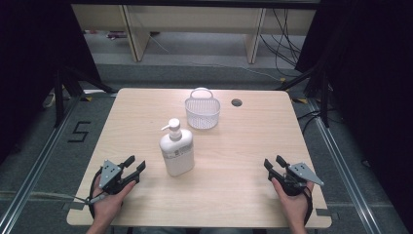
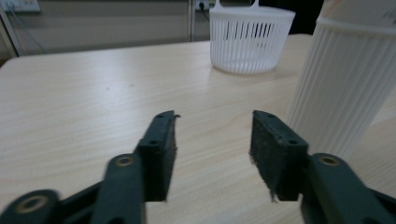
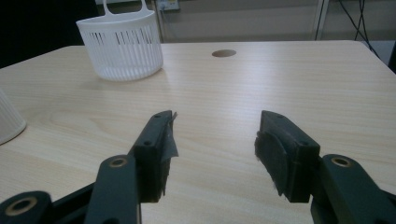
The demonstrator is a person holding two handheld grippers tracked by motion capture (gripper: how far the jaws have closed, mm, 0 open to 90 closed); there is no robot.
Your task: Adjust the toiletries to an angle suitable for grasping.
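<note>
A white pump bottle (image 1: 176, 150) stands upright in the middle of the wooden table (image 1: 243, 146). Behind it sits a white slotted basket (image 1: 202, 111) with a loop handle. My left gripper (image 1: 134, 165) rests near the table's front left, open, with nothing between its jaws; the bottle's ribbed side (image 2: 345, 84) rises just right of it and the basket (image 2: 250, 39) lies farther off. My right gripper (image 1: 273, 162) sits at the front right, open and empty too. Ahead of it to the left is the basket (image 3: 121, 44), and the bottle's edge (image 3: 9, 119) shows at far left.
A round cable hole (image 1: 236, 102) is cut into the table near its far edge, right of the basket. Dark curtains flank the table, and cables lie on the floor behind. Bare wood lies between the two grippers.
</note>
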